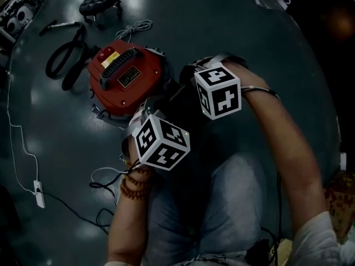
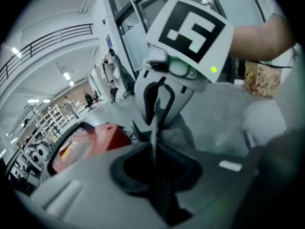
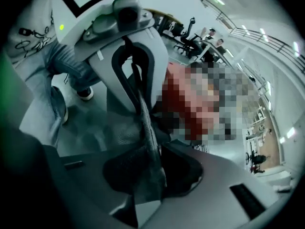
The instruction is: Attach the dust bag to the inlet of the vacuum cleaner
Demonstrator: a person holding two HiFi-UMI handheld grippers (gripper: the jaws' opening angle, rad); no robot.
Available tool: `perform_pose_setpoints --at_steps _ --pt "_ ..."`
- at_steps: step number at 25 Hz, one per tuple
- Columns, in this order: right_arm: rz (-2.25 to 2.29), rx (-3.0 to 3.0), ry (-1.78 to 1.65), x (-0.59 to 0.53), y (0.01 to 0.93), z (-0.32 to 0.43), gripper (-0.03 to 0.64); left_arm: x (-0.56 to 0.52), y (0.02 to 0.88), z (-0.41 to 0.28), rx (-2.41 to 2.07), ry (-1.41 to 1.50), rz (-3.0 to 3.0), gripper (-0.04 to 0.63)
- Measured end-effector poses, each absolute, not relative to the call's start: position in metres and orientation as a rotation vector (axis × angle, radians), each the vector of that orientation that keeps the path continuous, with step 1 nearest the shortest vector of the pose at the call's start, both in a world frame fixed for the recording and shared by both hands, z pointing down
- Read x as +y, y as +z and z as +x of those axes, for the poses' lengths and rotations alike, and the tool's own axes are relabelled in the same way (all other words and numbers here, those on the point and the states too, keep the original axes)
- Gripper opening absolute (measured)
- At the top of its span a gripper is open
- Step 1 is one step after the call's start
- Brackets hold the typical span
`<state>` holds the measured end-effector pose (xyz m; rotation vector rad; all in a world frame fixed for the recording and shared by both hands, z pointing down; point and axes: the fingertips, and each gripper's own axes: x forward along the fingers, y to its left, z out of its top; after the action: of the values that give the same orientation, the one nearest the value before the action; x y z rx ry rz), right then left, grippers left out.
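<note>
The red vacuum cleaner (image 1: 125, 76) stands on the dark floor, its black handle on top. Just to its right, my two grippers face each other; their marker cubes (image 1: 161, 140) (image 1: 217, 90) hide the jaws in the head view. The dust bag (image 3: 143, 123), a thin dark mesh sheet, is stretched edge-on between them. My left gripper (image 2: 155, 168) is shut on one edge of it (image 2: 154, 128). My right gripper (image 3: 150, 175) is shut on the opposite edge. The red cleaner (image 2: 90, 144) lies just behind the bag. The cleaner's inlet is not visible.
A black hose (image 1: 66, 60) lies looped left of the cleaner, with a coiled cord (image 1: 133, 29) behind it. A black round dimpled stool (image 1: 100, 1) stands at the back. A white cable with a switch (image 1: 39, 193) trails at the left. The person's legs (image 1: 222, 204) are below.
</note>
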<state>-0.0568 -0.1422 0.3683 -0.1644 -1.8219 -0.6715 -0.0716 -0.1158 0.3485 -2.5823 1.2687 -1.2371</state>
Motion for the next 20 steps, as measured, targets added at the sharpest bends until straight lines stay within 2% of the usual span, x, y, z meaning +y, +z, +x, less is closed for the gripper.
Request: perform_pose_setpoints --at_steps 9,20 --pt "0.182 -2.045 -0.639 -0.137 0.345 -0.047 0.104 -0.101 0.335 -0.077 1.304 -1.135 -2.676 0.052" --pt "0.503 -2.375 -0.458 -0.1 0.3 -0.054 0.09 -0.083 0.326 -0.075 1.4 -1.049 -2.682 0.038"
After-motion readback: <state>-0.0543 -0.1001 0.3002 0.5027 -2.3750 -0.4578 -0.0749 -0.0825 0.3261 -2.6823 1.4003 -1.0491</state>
